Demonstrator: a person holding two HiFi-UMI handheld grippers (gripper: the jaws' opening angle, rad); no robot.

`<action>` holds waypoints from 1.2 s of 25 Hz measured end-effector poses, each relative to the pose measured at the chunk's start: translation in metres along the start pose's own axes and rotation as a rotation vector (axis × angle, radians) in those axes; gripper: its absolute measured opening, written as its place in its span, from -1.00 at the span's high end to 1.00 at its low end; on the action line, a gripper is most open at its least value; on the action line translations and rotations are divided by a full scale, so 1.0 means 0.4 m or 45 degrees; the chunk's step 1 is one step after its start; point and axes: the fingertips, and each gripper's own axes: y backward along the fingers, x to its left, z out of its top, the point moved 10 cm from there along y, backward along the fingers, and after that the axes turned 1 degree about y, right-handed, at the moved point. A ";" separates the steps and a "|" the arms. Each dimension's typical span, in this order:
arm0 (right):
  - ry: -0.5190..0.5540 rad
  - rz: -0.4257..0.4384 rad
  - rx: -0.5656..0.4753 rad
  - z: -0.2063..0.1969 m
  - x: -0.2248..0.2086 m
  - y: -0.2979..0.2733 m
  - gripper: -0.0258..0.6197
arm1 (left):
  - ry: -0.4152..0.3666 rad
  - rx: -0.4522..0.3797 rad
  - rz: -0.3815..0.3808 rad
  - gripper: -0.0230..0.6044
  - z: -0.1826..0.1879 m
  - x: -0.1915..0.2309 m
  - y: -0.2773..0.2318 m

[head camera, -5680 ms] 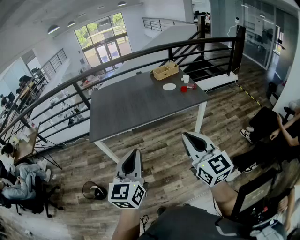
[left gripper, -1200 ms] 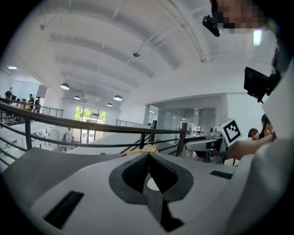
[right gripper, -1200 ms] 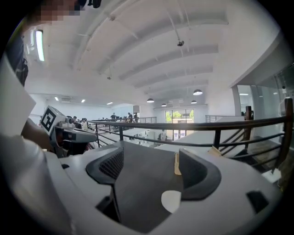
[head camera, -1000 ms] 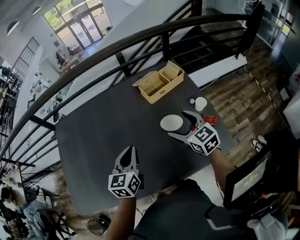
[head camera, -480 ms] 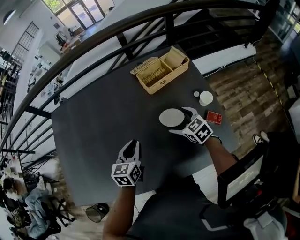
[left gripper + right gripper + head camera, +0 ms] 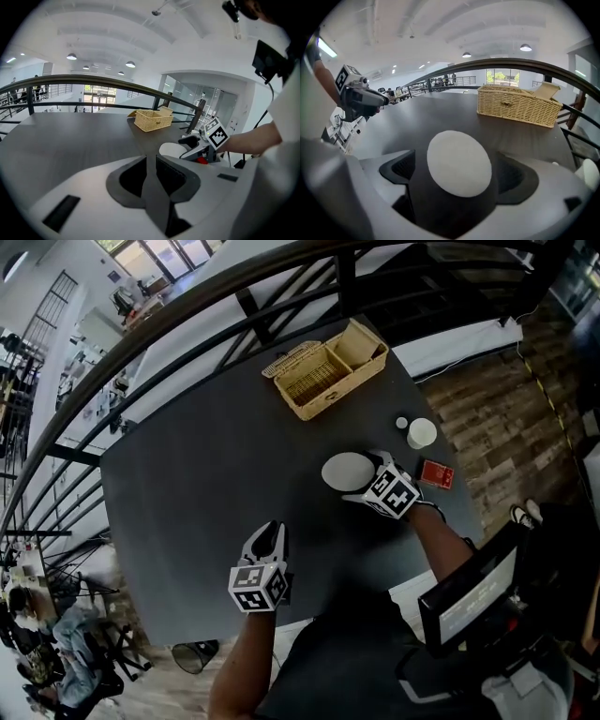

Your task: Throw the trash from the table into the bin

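Table, dark grey, rectangular: it is standing beside a black metal railing on a wooden plank floor, and we are listing what it is carrying.

Far side: a woven wicker basket is sitting with its lid thrown open.

Right side: a flat white round disc is lying on the table top, nearer than the basket. A small white cup is sitting to the far right of the disc, with a tiny white cap just beside it on its left. A small red packet is lying flat near the right edge.

Right gripper: it is reaching down over the disc from the near right. Its jaws have just been opening and are standing spread wide, one on each side of the disc, and we are seeing neither pad pressing on it.

Left gripper: it is hovering over bare table towards the near edge, well apart from the disc. Its jaws are drawn together, with only a thin slit showing between them, and are holding nothing.

Floor, near left: a black round bin is sitting just beyond the table's near edge.
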 end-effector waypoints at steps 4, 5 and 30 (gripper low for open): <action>0.045 0.007 0.027 0.010 -0.014 -0.022 -0.66 | -0.004 -0.025 -0.009 0.85 0.008 -0.007 0.003; 0.062 0.007 0.042 0.013 -0.012 -0.029 -0.66 | -0.004 -0.018 -0.016 0.89 0.007 -0.006 0.004; 0.150 0.005 0.181 0.040 -0.004 -0.022 -0.54 | 0.006 -0.076 0.050 0.89 -0.013 -0.016 0.113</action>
